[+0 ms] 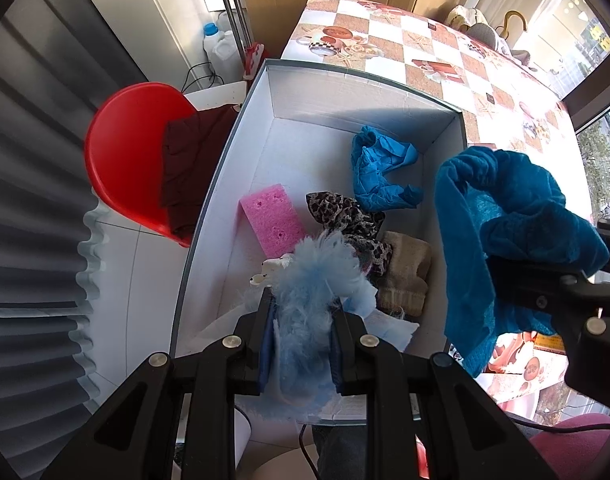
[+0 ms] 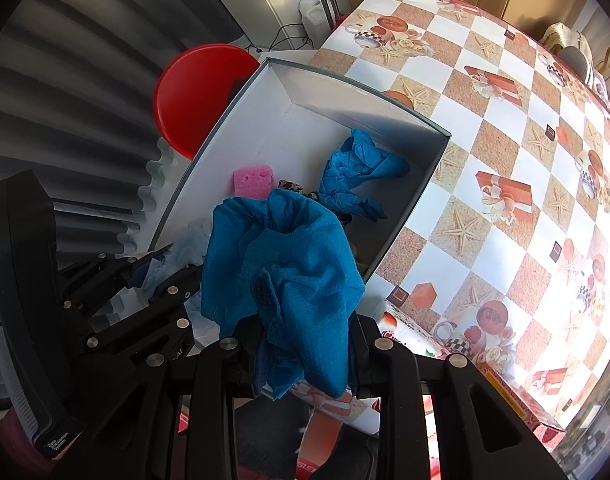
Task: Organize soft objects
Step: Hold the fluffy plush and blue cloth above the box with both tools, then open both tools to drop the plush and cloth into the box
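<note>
A white box point(image 1: 325, 92) stands on the table's left edge. Inside lie a pink sponge point(image 1: 271, 218), a crumpled blue glove point(image 1: 379, 168), a leopard-print cloth point(image 1: 345, 216) and a beige knit piece point(image 1: 405, 276). My left gripper point(image 1: 303, 328) is shut on a light blue feathery fluff point(image 1: 313, 280), held over the box's near end. My right gripper point(image 2: 305, 356) is shut on a blue cloth point(image 2: 289, 268), held just above the box's near right corner; the cloth also shows in the left wrist view point(image 1: 505, 220). The left gripper shows in the right wrist view point(image 2: 157, 276).
The table wears a checkered cloth point(image 2: 485, 140) with printed cups and starfish. A red stool point(image 1: 133, 156) with a dark maroon cloth point(image 1: 193, 160) stands left of the box. White bottles point(image 1: 221, 44) stand on the floor behind. A printed carton point(image 2: 505, 396) lies at the table's near edge.
</note>
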Available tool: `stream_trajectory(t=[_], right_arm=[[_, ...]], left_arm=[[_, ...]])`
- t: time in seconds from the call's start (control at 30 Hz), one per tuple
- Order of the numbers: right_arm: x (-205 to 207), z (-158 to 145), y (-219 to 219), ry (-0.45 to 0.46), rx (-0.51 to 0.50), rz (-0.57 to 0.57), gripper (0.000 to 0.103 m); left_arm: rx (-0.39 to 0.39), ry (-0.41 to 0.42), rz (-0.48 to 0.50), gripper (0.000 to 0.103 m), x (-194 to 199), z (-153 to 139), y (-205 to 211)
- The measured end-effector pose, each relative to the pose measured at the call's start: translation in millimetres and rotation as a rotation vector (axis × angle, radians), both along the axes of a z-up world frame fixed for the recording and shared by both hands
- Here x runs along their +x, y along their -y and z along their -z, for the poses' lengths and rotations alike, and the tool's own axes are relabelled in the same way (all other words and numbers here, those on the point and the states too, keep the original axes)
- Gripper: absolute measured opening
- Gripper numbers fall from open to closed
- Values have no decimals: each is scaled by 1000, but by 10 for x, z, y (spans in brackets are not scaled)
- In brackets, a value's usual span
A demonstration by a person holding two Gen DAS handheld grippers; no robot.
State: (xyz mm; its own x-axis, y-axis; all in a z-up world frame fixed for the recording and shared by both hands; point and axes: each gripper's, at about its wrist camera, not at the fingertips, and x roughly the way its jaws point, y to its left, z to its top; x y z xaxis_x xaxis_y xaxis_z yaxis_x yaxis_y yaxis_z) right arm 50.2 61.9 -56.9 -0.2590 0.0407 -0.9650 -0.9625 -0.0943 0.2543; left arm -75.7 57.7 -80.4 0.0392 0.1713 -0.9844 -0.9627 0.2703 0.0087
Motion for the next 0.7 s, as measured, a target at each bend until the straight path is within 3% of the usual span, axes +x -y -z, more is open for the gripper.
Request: stream_trajectory(t=[0.43,0.57,0.63,0.67,0.7], right_arm=[[59,19,-83,5,-1,15,30],[62,26,-140,12,6,18,30],[53,17,-164,16,15,20,31],[51,12,-173,15,15,20,33],[54,7,-183,13,15,23,46]], left_arm=[[-15,-9,1,25,18,40,-68],[-10,6,6,31,24,32,-87],[2,18,9,48,33,10,-96],[11,25,11,65,39,-6,-98],[18,28,13,82,48,-20,-100]])
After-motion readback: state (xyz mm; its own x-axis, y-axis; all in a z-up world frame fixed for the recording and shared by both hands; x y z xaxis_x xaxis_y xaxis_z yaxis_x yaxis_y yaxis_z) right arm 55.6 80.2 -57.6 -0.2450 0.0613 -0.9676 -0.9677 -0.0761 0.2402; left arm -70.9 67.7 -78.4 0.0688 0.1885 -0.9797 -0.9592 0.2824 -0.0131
